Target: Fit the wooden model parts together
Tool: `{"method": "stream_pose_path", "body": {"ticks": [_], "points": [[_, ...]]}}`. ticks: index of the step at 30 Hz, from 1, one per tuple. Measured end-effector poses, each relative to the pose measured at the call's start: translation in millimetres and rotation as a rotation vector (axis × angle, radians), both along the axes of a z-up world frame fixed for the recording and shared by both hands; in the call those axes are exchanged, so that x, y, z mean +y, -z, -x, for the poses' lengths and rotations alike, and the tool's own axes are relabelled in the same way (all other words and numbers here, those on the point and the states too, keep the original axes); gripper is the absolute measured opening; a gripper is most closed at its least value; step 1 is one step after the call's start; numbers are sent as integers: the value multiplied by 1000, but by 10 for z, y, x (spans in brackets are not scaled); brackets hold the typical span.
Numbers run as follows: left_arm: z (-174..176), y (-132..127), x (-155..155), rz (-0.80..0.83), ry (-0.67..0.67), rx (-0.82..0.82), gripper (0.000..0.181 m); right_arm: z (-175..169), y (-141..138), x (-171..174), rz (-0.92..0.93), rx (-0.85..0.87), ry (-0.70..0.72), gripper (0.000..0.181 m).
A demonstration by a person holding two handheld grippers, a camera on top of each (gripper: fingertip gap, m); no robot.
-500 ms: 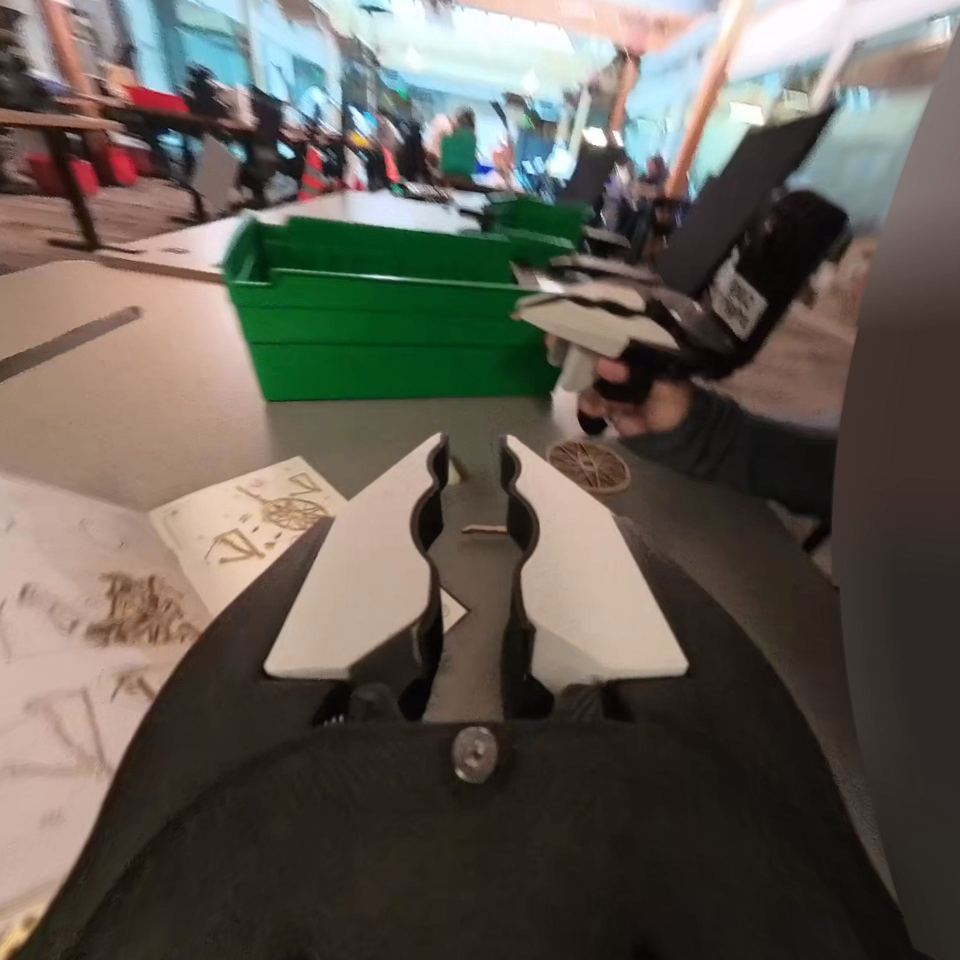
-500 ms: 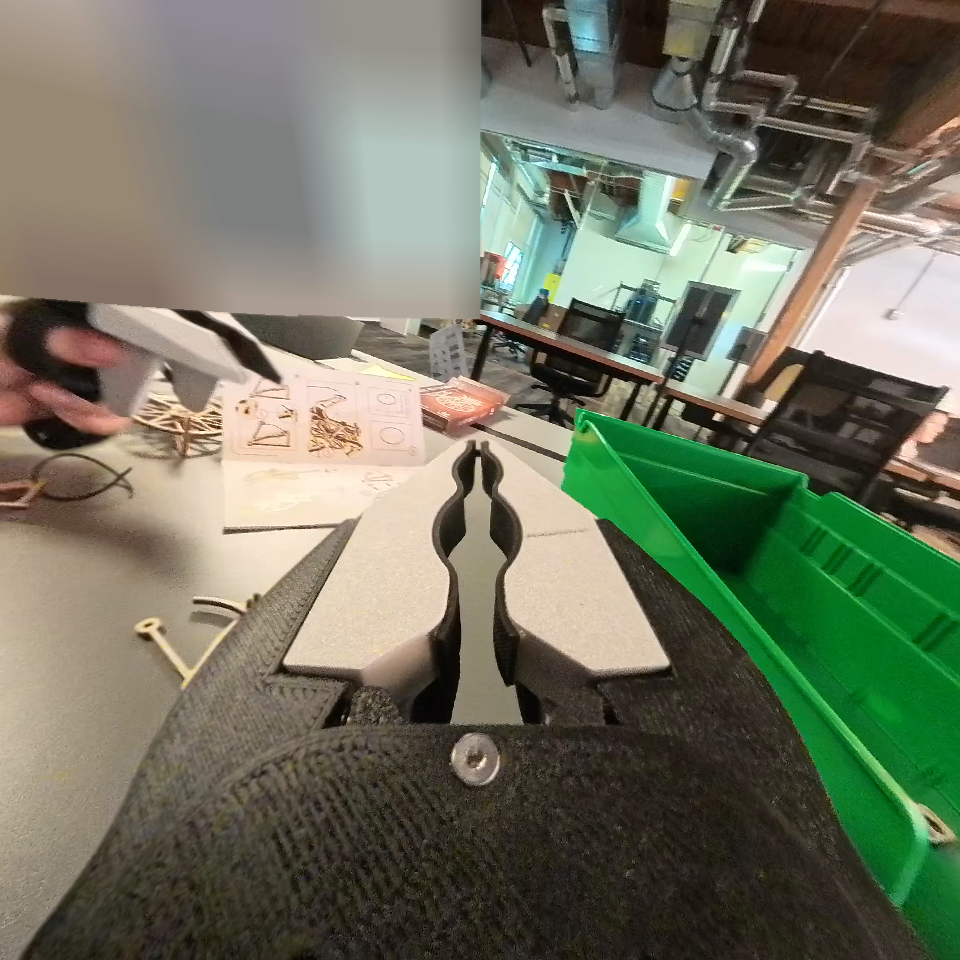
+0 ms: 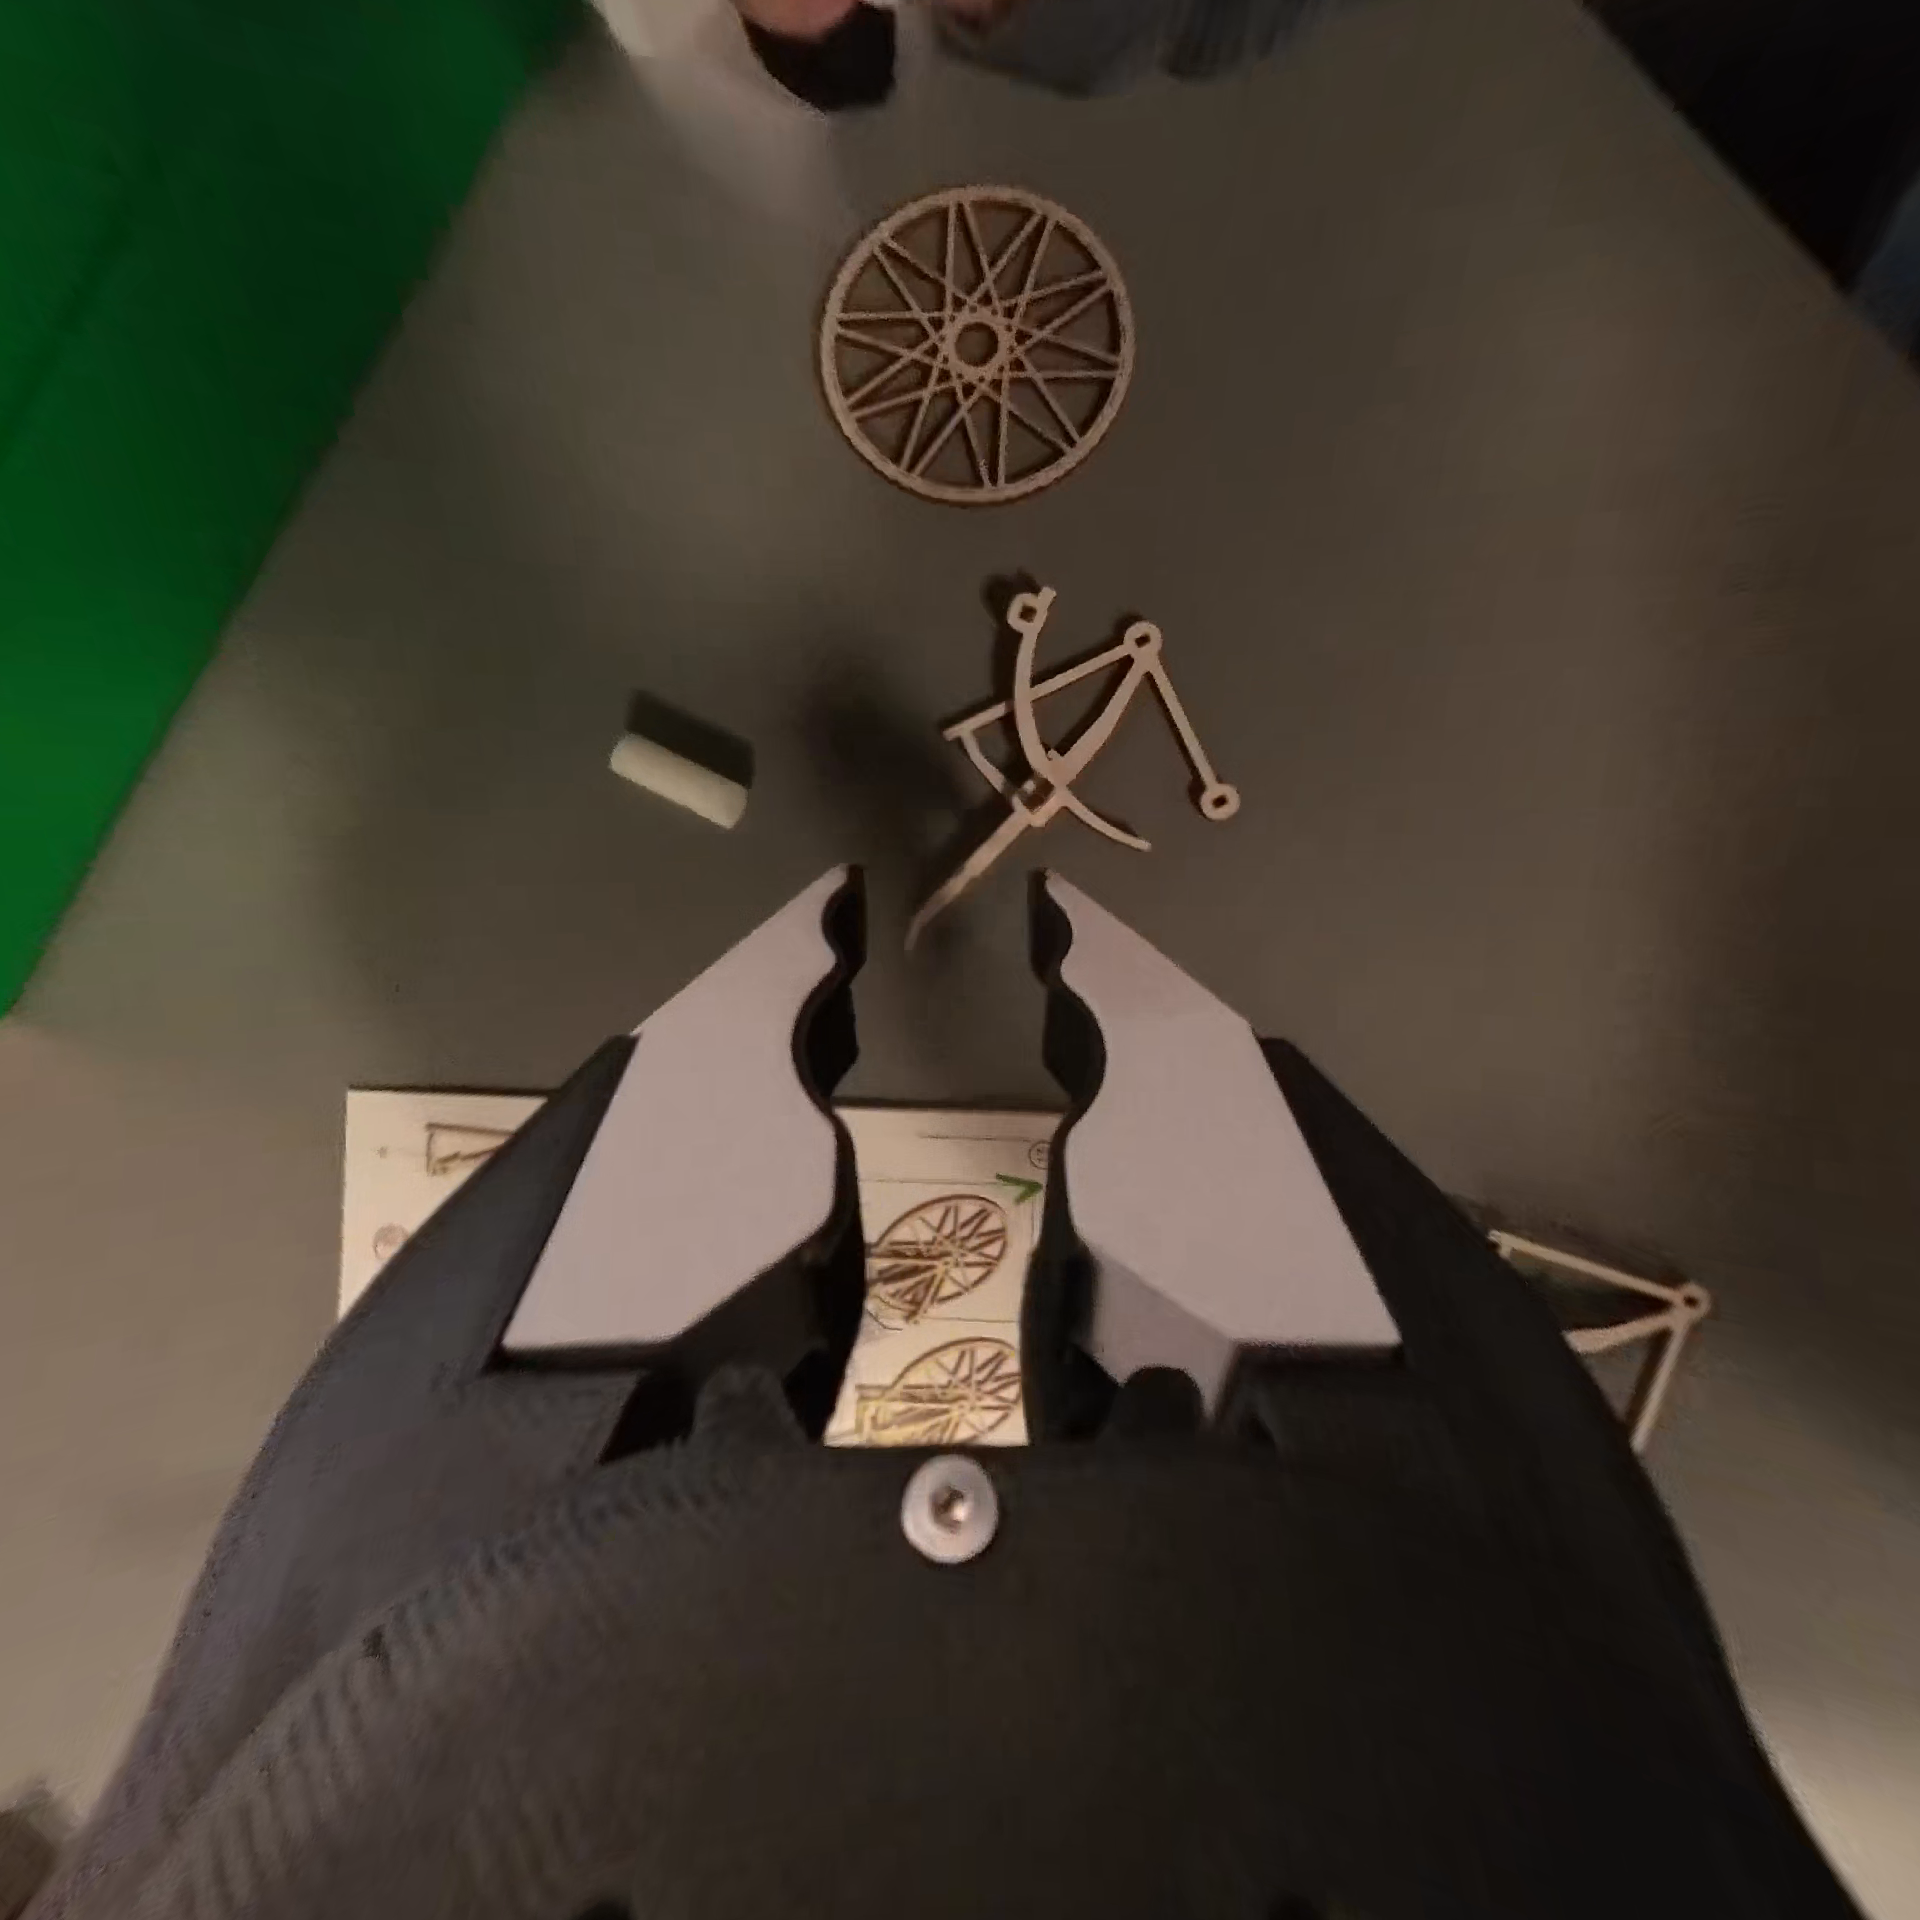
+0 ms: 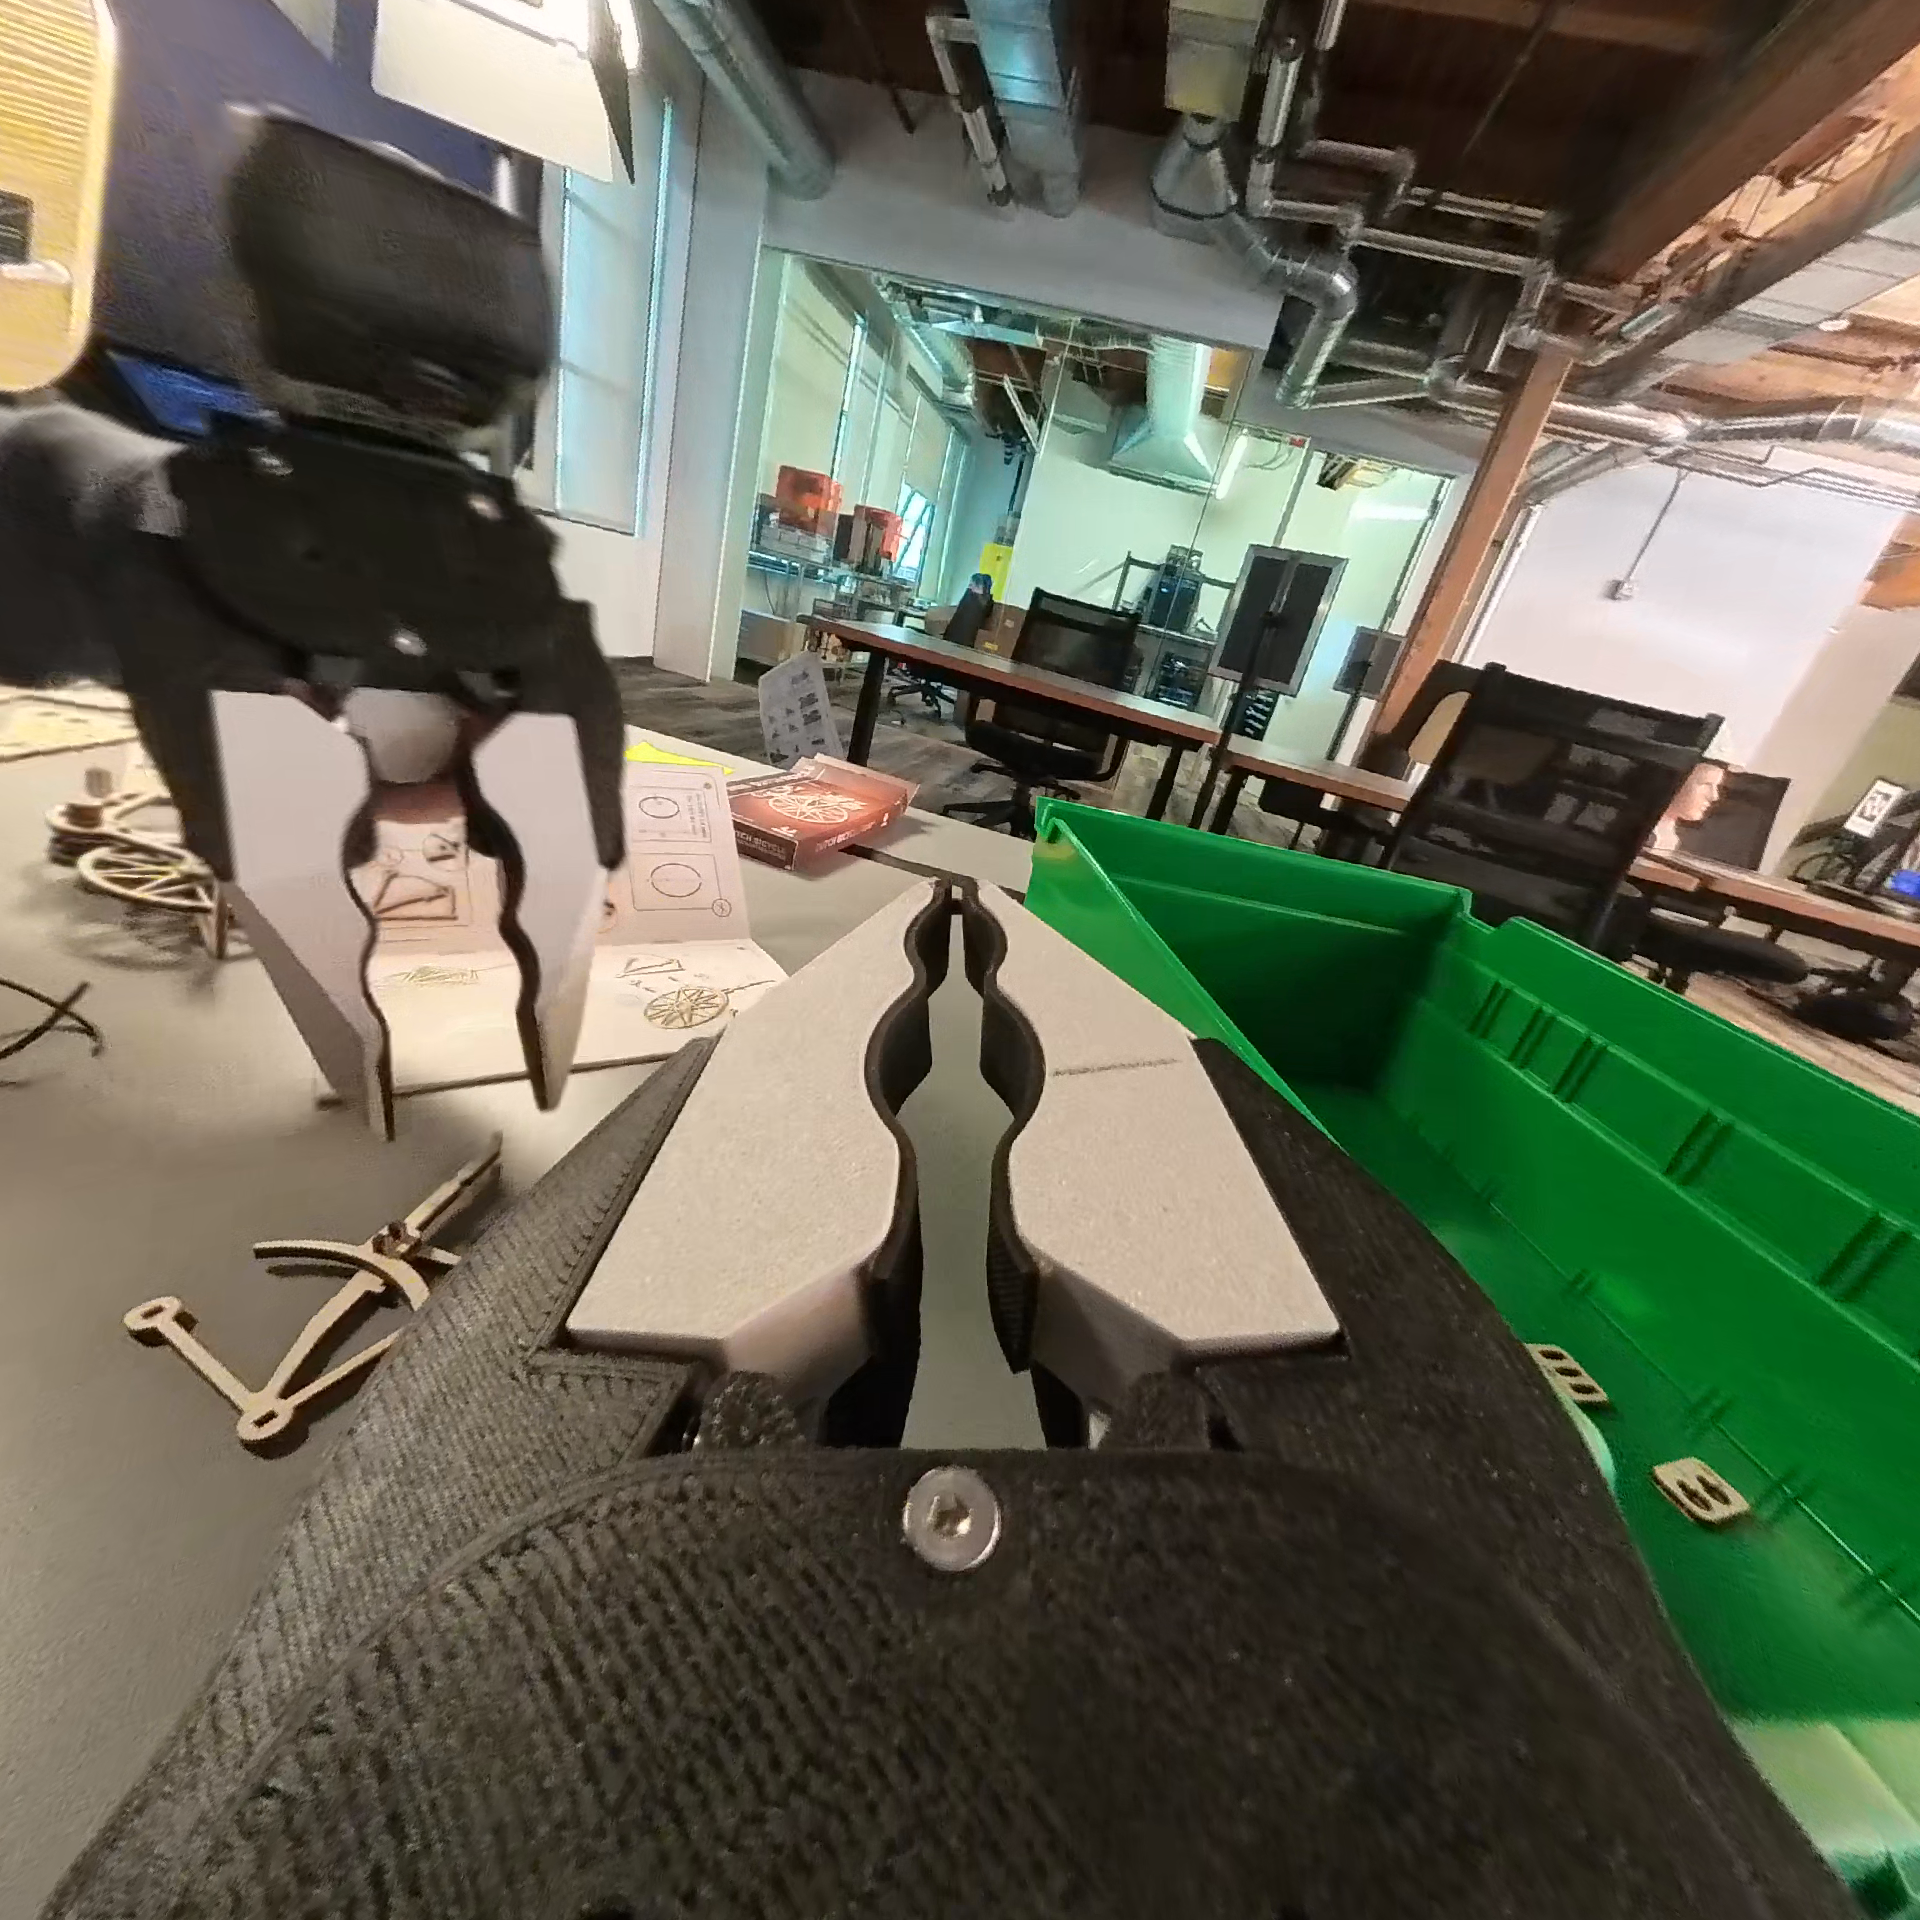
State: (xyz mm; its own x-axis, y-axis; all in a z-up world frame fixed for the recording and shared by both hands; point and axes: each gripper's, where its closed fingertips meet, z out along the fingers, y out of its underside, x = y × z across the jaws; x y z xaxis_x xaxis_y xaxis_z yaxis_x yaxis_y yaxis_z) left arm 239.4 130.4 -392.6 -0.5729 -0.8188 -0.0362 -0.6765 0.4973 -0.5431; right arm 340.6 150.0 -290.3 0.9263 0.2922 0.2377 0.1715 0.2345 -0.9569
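Left wrist view: the left gripper [image 3: 943, 883] hangs wide open, empty, over a wooden frame [image 3: 1081, 743]; wheel [image 3: 977, 345] at twelve o'clock. Right gripper [image 4: 954, 896] nearly closed, empty.

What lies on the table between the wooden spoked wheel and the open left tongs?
In the left wrist view, the thin wooden frame piece lies between the wheel and the left tongs, its pointed end reaching toward the gap between the fingers.
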Motion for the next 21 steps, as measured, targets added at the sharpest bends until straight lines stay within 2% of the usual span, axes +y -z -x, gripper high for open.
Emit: {"method": "stream_pose_path", "body": {"ticks": [7,14,16,19,21], "points": [[31,152,-24,-80,112,156,14,-5,4,3,0,-3,4,0],[78,215,-26,-126,119,239,14,-20,-1,3,-2,5,8,0],[115,217,-41,-136,129,261,4,-24,-2,4,-3,7,10,0],[100,203,-20,-158,108,220,2,-43,-10,1,-8,13,16,0],[53,165,1,-175,80,137,2,-51,-14,-1,-10,18,17,0]]}}
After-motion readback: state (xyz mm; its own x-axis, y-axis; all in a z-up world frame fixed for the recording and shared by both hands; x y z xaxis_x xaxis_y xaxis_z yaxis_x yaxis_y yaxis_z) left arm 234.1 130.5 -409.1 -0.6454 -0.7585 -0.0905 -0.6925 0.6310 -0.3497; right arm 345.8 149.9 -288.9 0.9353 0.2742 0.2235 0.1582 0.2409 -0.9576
